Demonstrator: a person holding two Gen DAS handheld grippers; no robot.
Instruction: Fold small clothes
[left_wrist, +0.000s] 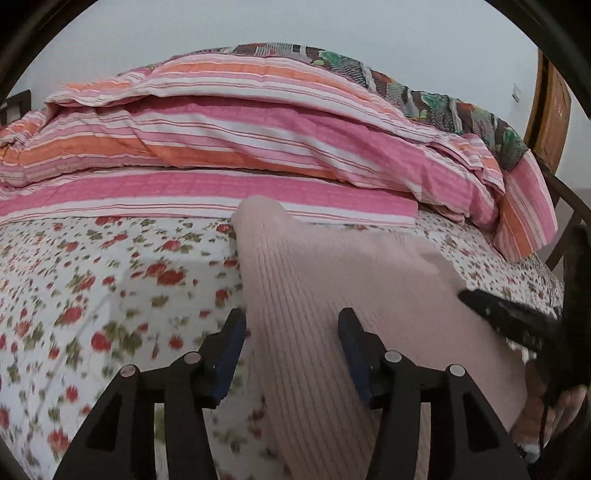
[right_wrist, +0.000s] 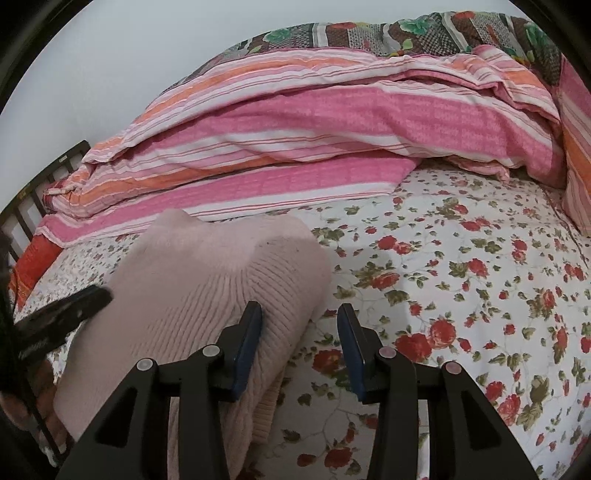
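A pale pink ribbed knit garment (left_wrist: 332, 266) lies folded and bunched on the floral bed sheet (left_wrist: 110, 277). My left gripper (left_wrist: 291, 325) hovers over its left part with jaws apart. The left pad sits at the cloth's edge, the right pad over the knit, and neither presses it. In the right wrist view the same garment (right_wrist: 207, 266) fills the left centre. My right gripper (right_wrist: 299, 317) is open at its right edge, with the left finger over the knit and the right finger over the sheet (right_wrist: 461, 277). Each view shows the other gripper (left_wrist: 509, 317) (right_wrist: 62, 314) beside the garment.
A pink and orange striped duvet (left_wrist: 240, 140) (right_wrist: 314, 122) is heaped along the far side, with a patterned blanket (right_wrist: 369, 33) behind it. A dark bed rail (right_wrist: 29, 206) stands at the left and a wooden board (left_wrist: 550, 110) at the right. A hand (left_wrist: 561, 410) shows low right.
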